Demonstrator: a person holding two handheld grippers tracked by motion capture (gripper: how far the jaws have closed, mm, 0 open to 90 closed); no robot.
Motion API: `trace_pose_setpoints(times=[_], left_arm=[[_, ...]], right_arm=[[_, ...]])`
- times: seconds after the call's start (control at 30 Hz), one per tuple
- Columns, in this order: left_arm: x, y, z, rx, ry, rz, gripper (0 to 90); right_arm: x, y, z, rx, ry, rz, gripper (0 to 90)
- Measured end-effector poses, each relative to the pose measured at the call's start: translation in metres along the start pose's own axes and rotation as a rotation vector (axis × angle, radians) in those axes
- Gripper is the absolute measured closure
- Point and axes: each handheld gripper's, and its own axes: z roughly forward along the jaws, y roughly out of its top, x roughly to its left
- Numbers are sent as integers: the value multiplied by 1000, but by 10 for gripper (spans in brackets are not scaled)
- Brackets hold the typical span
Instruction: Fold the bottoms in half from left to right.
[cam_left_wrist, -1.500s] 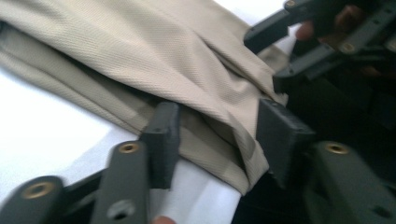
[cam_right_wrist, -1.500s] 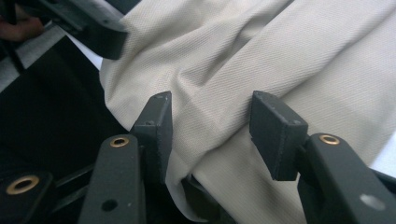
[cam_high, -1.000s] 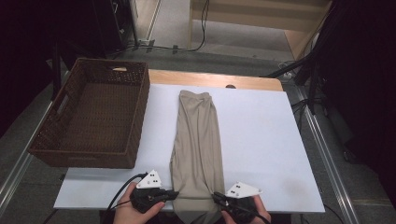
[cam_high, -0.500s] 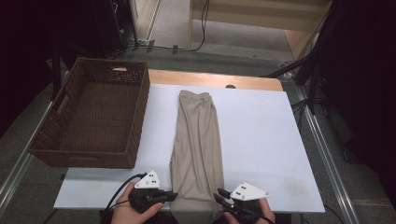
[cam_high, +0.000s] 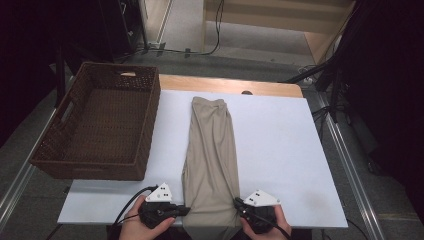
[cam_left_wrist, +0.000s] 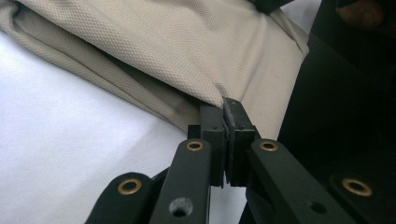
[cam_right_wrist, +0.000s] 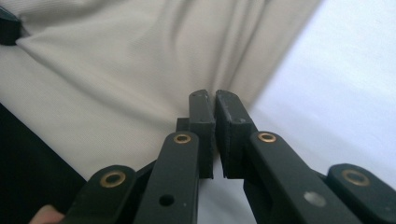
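The folded beige trousers (cam_high: 212, 155) are lying lengthwise down the middle of the white table (cam_high: 290, 150), and at its near edge the left gripper (cam_left_wrist: 227, 108) is pinching their left hem while the right gripper (cam_right_wrist: 215, 100), having just opened and closed again, is sitting shut at their right hem, with no cloth visibly caught.

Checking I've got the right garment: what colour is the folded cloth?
Plain beige folded cloth, finely textured; the left gripper view shows it best.

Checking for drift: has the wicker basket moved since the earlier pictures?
No. The wicker basket sits at the same spot against the white table top's left edge.
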Motion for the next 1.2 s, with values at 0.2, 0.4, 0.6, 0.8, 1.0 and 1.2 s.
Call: trace_pose_setpoints(times=[0.2,0.4,0.6,0.8,1.0,1.2], left_arm=[[0,0,0,2,-1,0,884],[0,-1,0,-8,-7,3,882],[-1,0,0,-8,0,15,878],[-5,1,0,-13,-13,19,878],[-3,0,1,3,-16,18,879],[-4,0,1,9,-9,26,879]], right_arm=[[-16,-4,-11,-15,5,1,880],[-9,-2,-23,-92,112,-6,875],[32,-4,-15,-46,176,-143,879],[21,-16,-11,10,148,-92,880],[9,-21,-19,26,131,-77,880],[0,-25,-25,44,111,-79,879]])
